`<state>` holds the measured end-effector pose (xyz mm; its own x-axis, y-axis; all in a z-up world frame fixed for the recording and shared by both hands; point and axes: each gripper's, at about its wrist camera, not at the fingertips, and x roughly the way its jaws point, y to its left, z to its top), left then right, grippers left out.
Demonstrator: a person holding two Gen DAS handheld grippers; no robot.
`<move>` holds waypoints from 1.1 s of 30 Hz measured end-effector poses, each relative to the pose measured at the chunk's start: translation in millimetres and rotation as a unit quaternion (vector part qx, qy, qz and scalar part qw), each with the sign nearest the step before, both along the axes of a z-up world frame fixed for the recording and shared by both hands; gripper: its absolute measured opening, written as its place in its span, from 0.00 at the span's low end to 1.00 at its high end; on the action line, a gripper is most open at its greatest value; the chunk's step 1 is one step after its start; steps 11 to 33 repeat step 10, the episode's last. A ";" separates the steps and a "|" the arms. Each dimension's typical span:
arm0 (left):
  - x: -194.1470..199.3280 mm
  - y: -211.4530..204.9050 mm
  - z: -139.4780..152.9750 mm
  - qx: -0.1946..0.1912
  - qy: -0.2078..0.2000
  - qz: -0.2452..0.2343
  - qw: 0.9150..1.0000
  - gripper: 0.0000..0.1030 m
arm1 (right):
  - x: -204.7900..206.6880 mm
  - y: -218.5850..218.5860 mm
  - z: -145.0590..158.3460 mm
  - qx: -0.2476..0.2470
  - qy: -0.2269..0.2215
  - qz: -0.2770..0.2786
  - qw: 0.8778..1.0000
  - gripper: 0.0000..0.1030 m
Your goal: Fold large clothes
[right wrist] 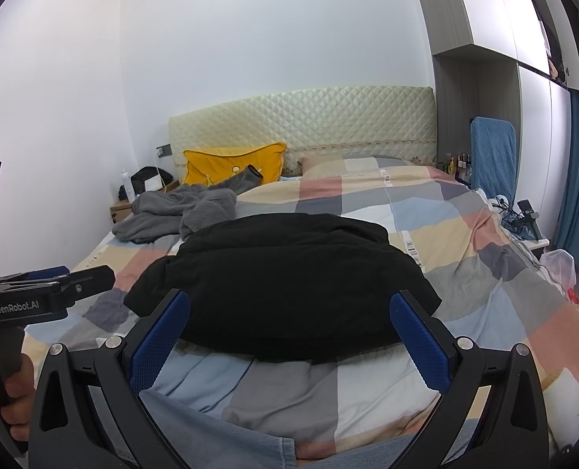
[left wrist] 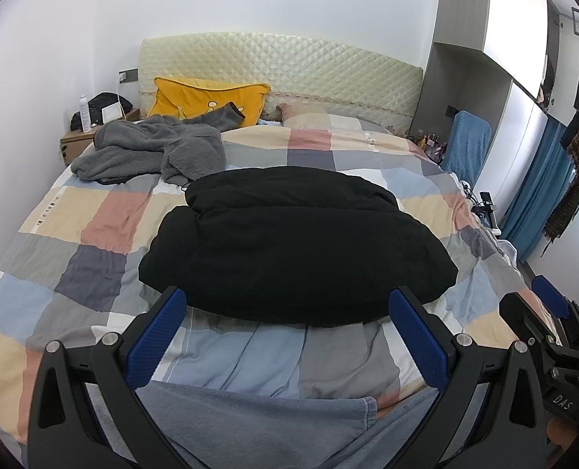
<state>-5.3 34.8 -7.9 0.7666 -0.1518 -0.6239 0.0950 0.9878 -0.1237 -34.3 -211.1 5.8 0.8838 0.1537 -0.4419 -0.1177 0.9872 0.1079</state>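
Black and puffy, the coat (left wrist: pixel 289 242) lies on the checked quilt (left wrist: pixel 94 219), long axis crosswise, straight ahead of both grippers. Left gripper (left wrist: pixel 285 336) and right gripper (right wrist: pixel 289 340) gape empty, about equally near its front edge.

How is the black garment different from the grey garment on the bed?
The black garment is folded into a compact, smooth bundle; the grey garment lies crumpled and spread out. The black one sits mid-bed, the grey one near the yellow pillow. Both rest on the checked quilt.
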 end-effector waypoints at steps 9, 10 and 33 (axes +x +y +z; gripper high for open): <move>3.9 -2.0 1.0 -0.006 0.006 0.004 1.000 1.00 | 1.4 2.0 -0.6 0.000 0.002 -0.002 1.000 1.00; 4.0 -1.2 0.9 -0.008 0.005 0.004 1.000 1.00 | 1.9 3.3 -1.3 0.000 0.003 -0.002 1.000 1.00; 4.0 -1.2 0.9 -0.008 0.005 0.004 1.000 1.00 | 1.9 3.3 -1.3 0.000 0.003 -0.002 1.000 1.00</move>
